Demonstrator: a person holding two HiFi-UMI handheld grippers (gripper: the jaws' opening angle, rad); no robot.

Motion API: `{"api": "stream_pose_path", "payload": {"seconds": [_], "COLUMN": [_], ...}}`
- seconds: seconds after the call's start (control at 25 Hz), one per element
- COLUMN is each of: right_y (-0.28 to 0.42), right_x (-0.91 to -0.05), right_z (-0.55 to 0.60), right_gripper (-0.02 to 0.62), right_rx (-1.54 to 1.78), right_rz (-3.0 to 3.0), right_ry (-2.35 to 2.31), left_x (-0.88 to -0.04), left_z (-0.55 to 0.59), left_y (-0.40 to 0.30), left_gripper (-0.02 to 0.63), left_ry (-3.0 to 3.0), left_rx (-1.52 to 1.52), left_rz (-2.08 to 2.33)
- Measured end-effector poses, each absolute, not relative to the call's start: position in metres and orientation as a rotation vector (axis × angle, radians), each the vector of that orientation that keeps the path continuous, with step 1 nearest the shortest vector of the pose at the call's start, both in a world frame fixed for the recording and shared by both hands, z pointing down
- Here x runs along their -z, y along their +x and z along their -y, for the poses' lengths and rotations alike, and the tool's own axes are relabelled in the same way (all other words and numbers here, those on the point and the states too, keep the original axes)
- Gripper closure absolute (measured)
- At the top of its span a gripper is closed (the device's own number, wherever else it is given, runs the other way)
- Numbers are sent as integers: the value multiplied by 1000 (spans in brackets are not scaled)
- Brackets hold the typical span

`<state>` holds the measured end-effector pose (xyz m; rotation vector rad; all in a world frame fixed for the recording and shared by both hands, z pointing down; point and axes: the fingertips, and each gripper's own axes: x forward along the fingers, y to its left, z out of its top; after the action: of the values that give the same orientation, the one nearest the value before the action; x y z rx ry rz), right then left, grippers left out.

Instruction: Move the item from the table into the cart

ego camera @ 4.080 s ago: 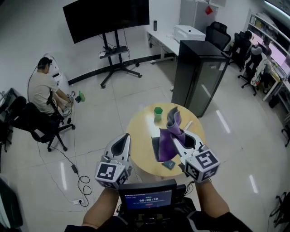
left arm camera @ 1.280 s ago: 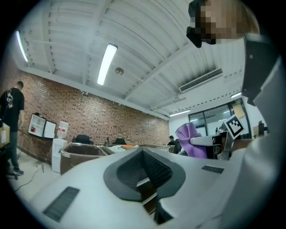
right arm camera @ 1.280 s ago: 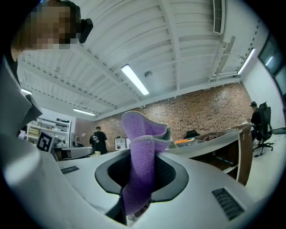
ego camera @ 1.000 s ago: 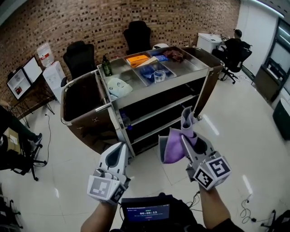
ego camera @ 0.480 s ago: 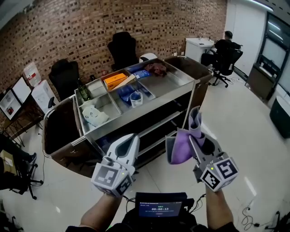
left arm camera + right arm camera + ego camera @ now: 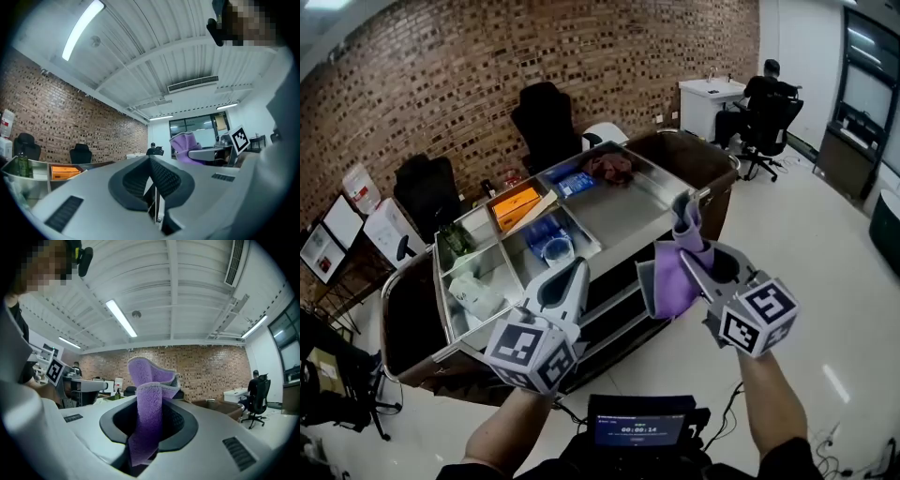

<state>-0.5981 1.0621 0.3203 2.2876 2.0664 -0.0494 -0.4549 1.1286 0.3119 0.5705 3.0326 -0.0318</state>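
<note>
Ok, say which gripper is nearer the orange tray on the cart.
Left. The left gripper is in front of the cart, by the half holding the orange tray; the right gripper, clamped on the purple cloth, is farther toward the other half.

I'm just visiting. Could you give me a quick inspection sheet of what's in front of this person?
Surface: steel cart, one top compartment bare.
Job's things: purple cloth, held clear of the cart.
Clutter: orange item, blue packets, dark red rag, green bottle, in other compartments.
Tools: right tool shut on purple cloth; left tool shut, empty.
Cables: black lead on floor.
Surroundings: brick wall, office chairs, seated person.
</note>
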Motion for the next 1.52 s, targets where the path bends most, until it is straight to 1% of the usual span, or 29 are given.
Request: {"api": "stream_pose_path", "payload": {"seconds": [0.08,0.2,0.28,0.44,0.64,0.8,0.88,1.0,1.2,1.32,1.52], "right_y": [-658,-737,-769,-832,-930,-976,-986,-982,-949,-944,-898], "right_x": [-301,-258,-232,-207,-179,-165,-152,-139,-141,-155,-143], "right_z": [-1100,-1156,-1195,-1264,-1316,-1348,-1364,-1394,-1438,-1462,-1508], "right_gripper": [518,518,518,518,518,518,518,518,518,518,518], "right_rx": [93,28,-20,-74,-89,-147,-184,-235,-371,-441,-613], "right_rz": [-2021,-1979,-1945,-1861,-1691,-1541,-1459,-1357,-1251,-1211,-1147], "right_ry": [2337,2327,2332,2384,2485,2563,2582,2612,2605,2619,2686], "left_x": [-287,-238,-219,-212,-190,-179,-170,-167,-179,-192,-169], "left_z": [-1157,-1205,-1243,-1307,-1344,-1358,-1364,-1377,-1405,-1425,-1463], "left_y": [-511,-579,-606,-662,-750,-791,-804,-806,-781,-775,-738], "left_gripper": [617,617,617,617,617,617,617,617,617,617,617], "left_ry": [547,554,602,718,930,1101,1174,1266,1435,1517,1570], "left_rx": [102,167,171,102,144,135,155,135,88,77,-1], "left_rz": [-3042,-3030,-3011,-3006,-2956,-2903,-2882,-2863,-2864,-2874,-2914]}}
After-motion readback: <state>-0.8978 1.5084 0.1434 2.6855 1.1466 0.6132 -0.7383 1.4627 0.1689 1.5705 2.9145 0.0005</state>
